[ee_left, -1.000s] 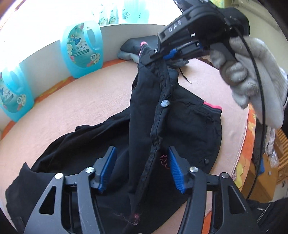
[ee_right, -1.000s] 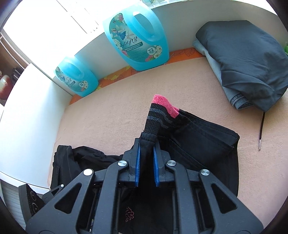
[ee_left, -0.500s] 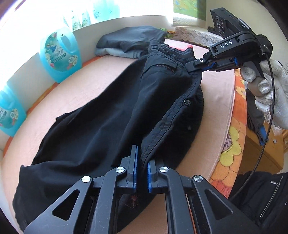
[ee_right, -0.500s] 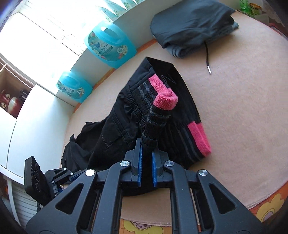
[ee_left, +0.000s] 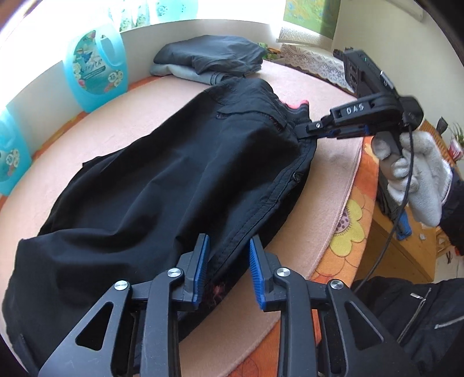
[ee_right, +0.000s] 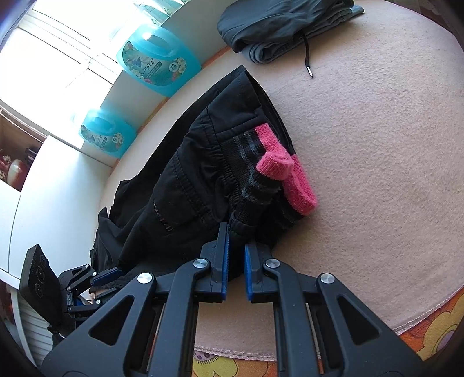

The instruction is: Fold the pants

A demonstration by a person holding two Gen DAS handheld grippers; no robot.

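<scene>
Black pants [ee_left: 179, 174] with a pink and grey knit waistband [ee_right: 290, 174] lie stretched across the pink mat [ee_left: 333, 174]. My left gripper [ee_left: 227, 261] stands open around the seam edge near the leg end, its blue pads apart. My right gripper [ee_right: 236, 261] has its jaws slightly apart with the waist edge of the pants [ee_right: 188, 179] between the pads. In the left wrist view the right gripper [ee_left: 311, 130] sits at the waist corner, held by a gloved hand. The left gripper [ee_right: 95, 278] shows at the lower left of the right wrist view.
Two blue detergent bottles [ee_left: 95, 72] [ee_right: 158, 63] stand along the white wall. A folded pile of dark and grey clothes [ee_left: 208, 58] [ee_right: 284, 26] lies at the far end of the mat. An orange flowered cloth [ee_left: 348, 232] borders the mat's front edge.
The pants have been laid down flat on the mat. My left gripper has opened and let go of the seam. My right gripper's jaws have loosened at the waistband.
</scene>
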